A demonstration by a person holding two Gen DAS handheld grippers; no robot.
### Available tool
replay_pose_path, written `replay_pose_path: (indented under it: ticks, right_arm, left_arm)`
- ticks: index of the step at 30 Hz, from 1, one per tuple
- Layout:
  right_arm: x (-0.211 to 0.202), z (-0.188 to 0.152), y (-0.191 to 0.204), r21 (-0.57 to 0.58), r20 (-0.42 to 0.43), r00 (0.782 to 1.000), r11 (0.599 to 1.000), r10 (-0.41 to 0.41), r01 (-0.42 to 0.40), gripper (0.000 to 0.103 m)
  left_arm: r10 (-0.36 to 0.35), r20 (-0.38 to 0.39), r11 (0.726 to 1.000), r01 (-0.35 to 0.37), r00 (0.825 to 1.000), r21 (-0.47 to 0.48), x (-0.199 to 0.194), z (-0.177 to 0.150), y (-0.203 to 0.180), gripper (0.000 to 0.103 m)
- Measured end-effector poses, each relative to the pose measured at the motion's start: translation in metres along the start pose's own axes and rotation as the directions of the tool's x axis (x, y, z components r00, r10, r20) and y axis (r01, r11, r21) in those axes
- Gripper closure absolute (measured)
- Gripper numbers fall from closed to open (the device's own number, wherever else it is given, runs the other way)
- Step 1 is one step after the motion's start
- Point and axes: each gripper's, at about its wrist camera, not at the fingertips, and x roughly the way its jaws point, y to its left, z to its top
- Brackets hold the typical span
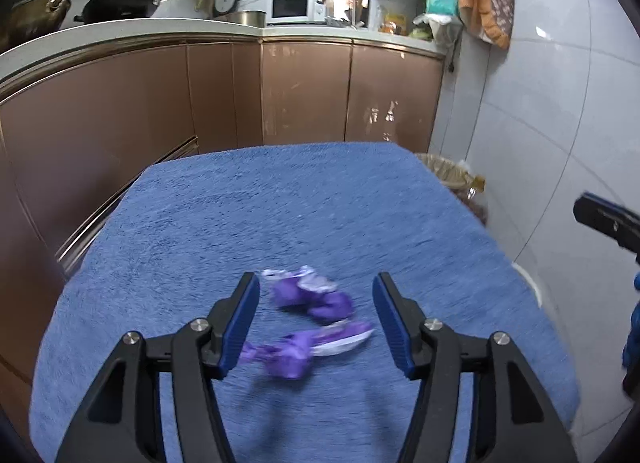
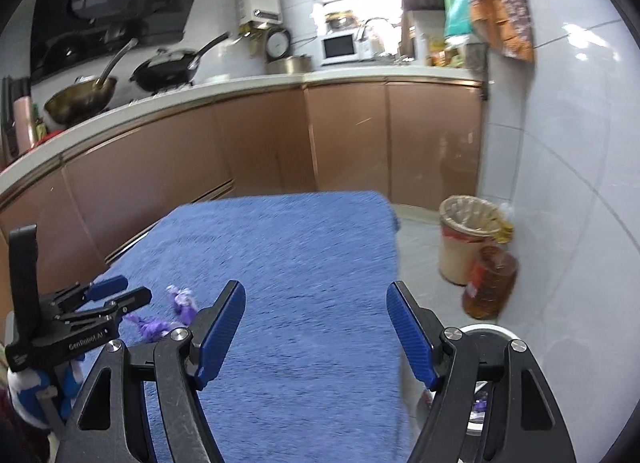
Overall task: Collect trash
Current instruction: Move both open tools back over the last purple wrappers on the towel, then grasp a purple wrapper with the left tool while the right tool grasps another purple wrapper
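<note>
On the desk covered with a fluffy blue towel, two crumpled purple foil wrappers are seen lying close together: a farther purple wrapper and a nearer purple wrapper. Both are framed between the open fingers of the left gripper, but neither is pressed by the blue pads, so nothing is gripped yet. The right gripper is held with its fingers apart over bare towel, and nothing is carried in it. A beige plastic waste bin with a liner is seen on the floor beyond the desk's far right corner, beside an amber oil bottle.

The task is judged to be unfinished: two wrappers remain to be picked up and dropped away. A white round rim is partly seen under the right gripper, with a purple scrap possibly inside; this cannot be confirmed. The bin's contents are hidden, and the wrappers are blurred.
</note>
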Motion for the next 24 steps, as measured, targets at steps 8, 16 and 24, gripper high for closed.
replay_pose_path:
  ticks: [8,16,24]
  right_arm:
    - [0.046,-0.004,0.029,-0.073,-0.103,0.990,0.992,0.091,-0.099,0.032]
    - [0.096,-0.003,0.056,-0.088,-0.198,0.960,0.972,0.199,-0.219,0.032]
    - [0.141,-0.010,0.091,-0.106,-0.303,0.905,0.933,0.300,-0.345,0.039]
  left_arm:
    - [-0.127,-0.144,0.991,0.133,0.981,0.033,0.044,-0.018,0.033,0.044]
    - [-0.226,-0.199,0.972,0.234,0.954,0.016,0.062,-0.033,0.035,0.045]
    - [-0.303,-0.233,0.951,0.308,0.924,-0.014,0.066,-0.039,0.037,0.066]
